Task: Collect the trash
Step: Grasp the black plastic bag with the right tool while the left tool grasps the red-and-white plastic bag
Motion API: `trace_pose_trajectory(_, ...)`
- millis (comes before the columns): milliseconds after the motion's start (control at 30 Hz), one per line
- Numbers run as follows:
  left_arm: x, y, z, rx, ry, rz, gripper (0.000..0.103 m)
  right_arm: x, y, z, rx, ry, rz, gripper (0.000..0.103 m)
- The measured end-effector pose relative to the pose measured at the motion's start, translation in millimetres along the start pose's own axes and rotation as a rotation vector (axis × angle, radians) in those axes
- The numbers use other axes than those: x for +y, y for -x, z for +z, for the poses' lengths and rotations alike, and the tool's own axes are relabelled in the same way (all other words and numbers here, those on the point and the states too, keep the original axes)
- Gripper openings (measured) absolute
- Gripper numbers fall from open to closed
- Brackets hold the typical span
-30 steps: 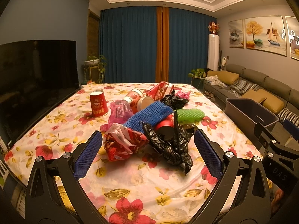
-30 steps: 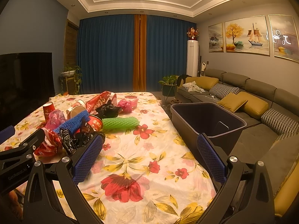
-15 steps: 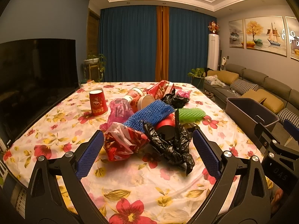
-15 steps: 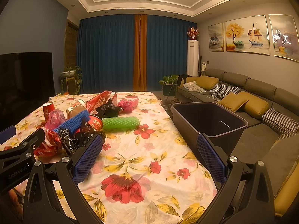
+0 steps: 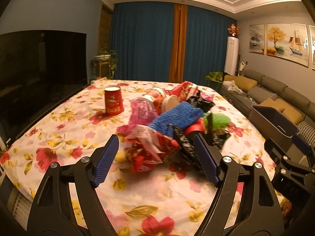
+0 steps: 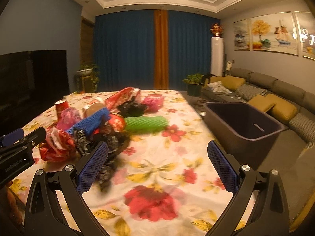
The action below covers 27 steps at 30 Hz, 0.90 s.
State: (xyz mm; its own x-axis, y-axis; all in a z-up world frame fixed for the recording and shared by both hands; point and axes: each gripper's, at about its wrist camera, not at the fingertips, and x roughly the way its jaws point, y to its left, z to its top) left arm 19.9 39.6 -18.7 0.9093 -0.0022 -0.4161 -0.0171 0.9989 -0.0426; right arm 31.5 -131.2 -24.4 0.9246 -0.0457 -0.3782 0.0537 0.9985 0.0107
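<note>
A heap of trash lies on the flowered tablecloth (image 5: 65, 129). It holds a crumpled red plastic bag (image 5: 149, 151), a black bag (image 5: 187, 147), a blue foam net (image 5: 177, 118), a green foam net (image 6: 146, 123) and a pink bag (image 5: 141, 110). My left gripper (image 5: 156, 139) is closing, with the red bag between its blue pads; the pads are not pressing on it. My right gripper (image 6: 157, 145) is open over bare cloth, its left finger (image 6: 92, 169) beside the black bag (image 6: 106, 151). A dark bin (image 6: 236, 143) stands at the table's right edge.
A red paper cup (image 5: 113, 103) stands upright left of the heap, with tipped cups and red wrappers behind it. A television (image 5: 39, 68) is on the left, a sofa (image 6: 275, 102) on the right. The left gripper's body (image 6: 19, 153) shows in the right wrist view.
Both grippers have moved forward and a little down toward the heap. The left jaws have narrowed around the red bag. The right jaws stay wide.
</note>
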Motion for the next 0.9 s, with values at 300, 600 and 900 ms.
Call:
trace_pose_trajectory(300,26.7,-16.4,4.9,0.004,0.029,0.034,0.077,39.3,-44.5,-0.6,0.073,0.052,0.091,0.08)
trace_pose_trajectory(600,42.3,-32.9,7.5,0.025,0.037,0.024,0.077,60.8,-80.8,0.6,0.163,0.071,0.131,0.061)
trace_pose_trajectory(900,35.4,-52.3,8.6,0.067,0.017,-0.019,0.077,64.0,-102.1,-0.3,0.261,0.073,0.182,0.016)
